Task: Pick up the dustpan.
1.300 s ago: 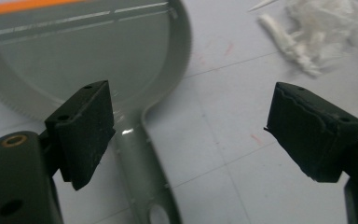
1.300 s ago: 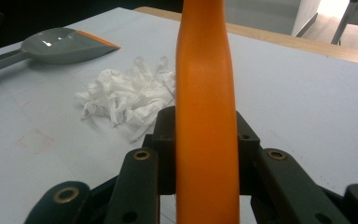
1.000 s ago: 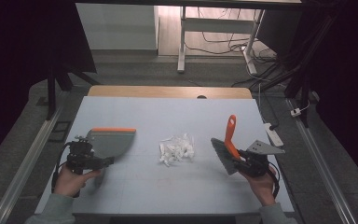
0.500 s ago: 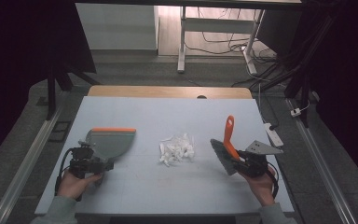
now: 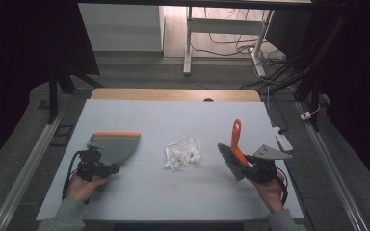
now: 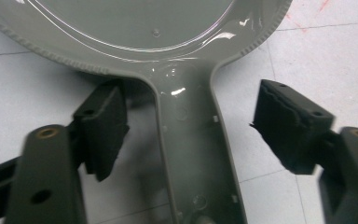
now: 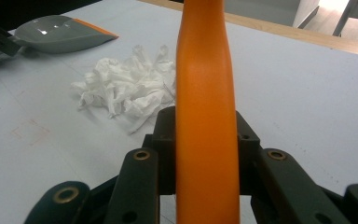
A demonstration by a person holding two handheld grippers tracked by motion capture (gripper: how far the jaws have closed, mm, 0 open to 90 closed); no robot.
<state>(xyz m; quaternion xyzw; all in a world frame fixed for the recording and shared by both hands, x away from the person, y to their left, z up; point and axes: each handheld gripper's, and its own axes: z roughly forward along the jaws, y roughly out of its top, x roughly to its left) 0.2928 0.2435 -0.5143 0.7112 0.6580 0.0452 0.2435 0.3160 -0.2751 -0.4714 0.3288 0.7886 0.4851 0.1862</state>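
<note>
So the big pale blue table (image 5: 173, 202) takes up most of the high view, with a wooden strip along its far edge. On the left side lies a grey dustpan (image 5: 115, 147) with an orange lip (image 5: 117, 134), flat on the table, handle pointing back toward the person. In the left gripper view the dustpan handle (image 6: 196, 154) runs right up the middle between the two black jaws. The left gripper (image 5: 95, 166) has just been closing its jaws around that handle, but they're still spread: there's a clear gap on each side and the pads aren't pressing on it.

Over on the right, the right gripper (image 5: 250, 168) has its jaws pinching the orange handle of a small brush (image 5: 235, 147). The brush stands tilted, handle up and away from the person, its dark bristles (image 5: 227, 159) low near the table on the side facing the middle. In the right gripper view the orange handle (image 7: 207, 116) sits squarely clamped between the pads.

Between the two tools, about mid-table, is a little heap of crumpled white paper scraps (image 5: 182, 153), apart from both the dustpan and the brush.
</note>
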